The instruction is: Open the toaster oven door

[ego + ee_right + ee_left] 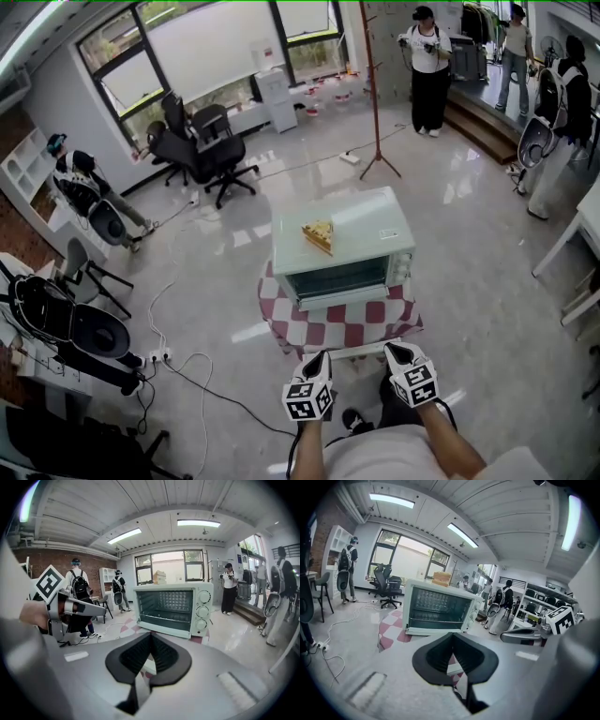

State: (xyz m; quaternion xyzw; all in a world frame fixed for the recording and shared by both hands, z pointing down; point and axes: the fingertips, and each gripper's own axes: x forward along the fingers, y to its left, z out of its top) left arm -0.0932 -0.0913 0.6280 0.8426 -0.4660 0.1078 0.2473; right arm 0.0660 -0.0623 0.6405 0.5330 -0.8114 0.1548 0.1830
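Well, boxy mint toaster oven on checked cloth — left gripper, right gripper: ribbed black fingers together, empty

The toaster oven looks like smooth painted metal, a bit shiny — its knobs look like plastic. The checked cloth under it looks soft and matt. The floor, at 3 o'clock from the oven, is glossy like a mirror. The left tool and right tool have matt black ribbed pads.

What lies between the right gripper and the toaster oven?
Checkered cloth with a white strip near its front edge, nothing else; the head view shows it.
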